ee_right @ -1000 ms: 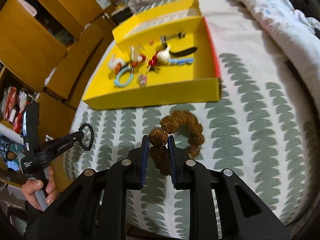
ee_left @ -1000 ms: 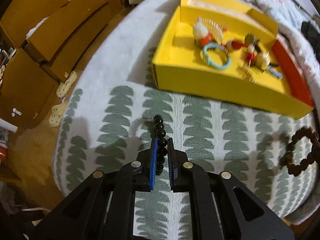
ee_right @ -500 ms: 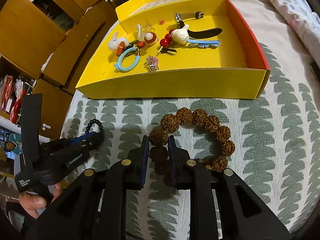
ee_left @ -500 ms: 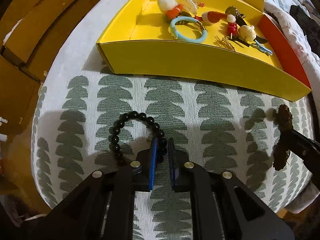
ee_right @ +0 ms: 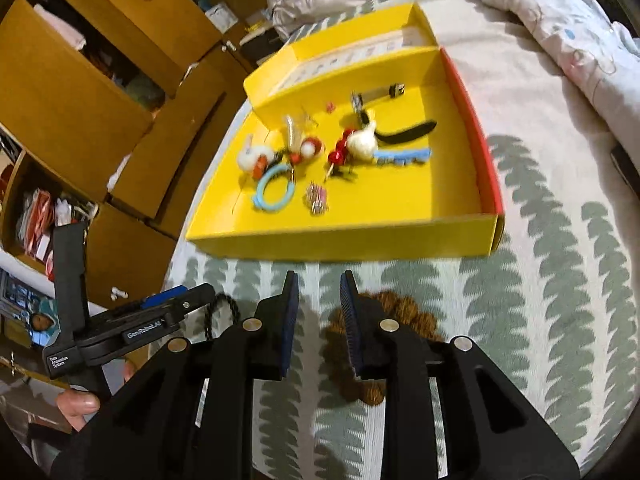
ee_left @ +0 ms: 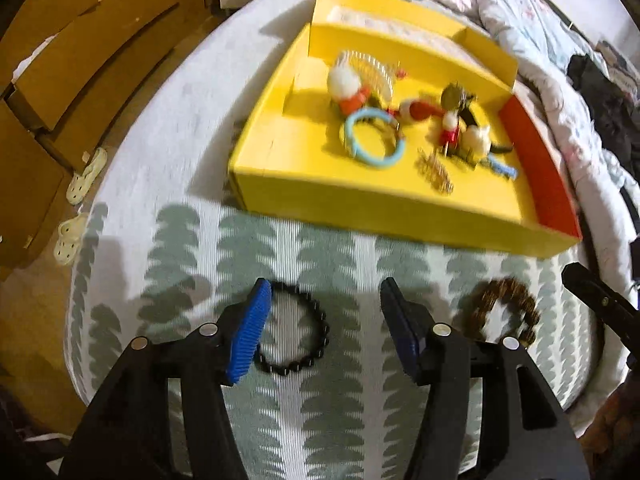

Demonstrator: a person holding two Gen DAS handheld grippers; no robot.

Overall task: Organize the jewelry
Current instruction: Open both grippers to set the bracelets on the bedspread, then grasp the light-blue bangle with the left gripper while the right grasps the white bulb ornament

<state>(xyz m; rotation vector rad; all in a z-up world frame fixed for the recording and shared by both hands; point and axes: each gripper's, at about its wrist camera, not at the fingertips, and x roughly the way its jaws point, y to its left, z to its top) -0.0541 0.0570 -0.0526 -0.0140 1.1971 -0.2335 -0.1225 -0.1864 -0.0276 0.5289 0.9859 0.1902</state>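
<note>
A black bead bracelet (ee_left: pixel 325 330) lies flat on the leaf-patterned cloth (ee_left: pixel 344 420). It sits between the jaws of my left gripper (ee_left: pixel 324 284), close to the left pad; the jaws are opening and neither pad presses on it. To its right lies a brown seed bracelet (ee_left: pixel 476 312). In the right wrist view the brown seed bracelet (ee_right: pixel 408 306) rests on the cloth, partly under the right finger of my right gripper (ee_right: pixel 319 280). Those jaws are opening a little and grip nothing. Behind both stands the yellow box (ee_left: pixel 400 208), (ee_right: pixel 340 240).
The box holds several trinkets, among them a blue ring (ee_left: pixel 372 142) and white pompom pieces (ee_right: pixel 362 142). Wooden drawers (ee_left: pixel 80 60) and slippers (ee_left: pixel 84 176) lie off the left edge. A quilt (ee_right: pixel 560 12) is bunched at the back right. A hand (ee_right: pixel 76 404) holds the left gripper (ee_right: pixel 160 312).
Both bracelets, pinched and hanging a second ago, now lie on the cloth. The left jaws have spread wide, the right jaws slightly, and both grippers have drawn back.
</note>
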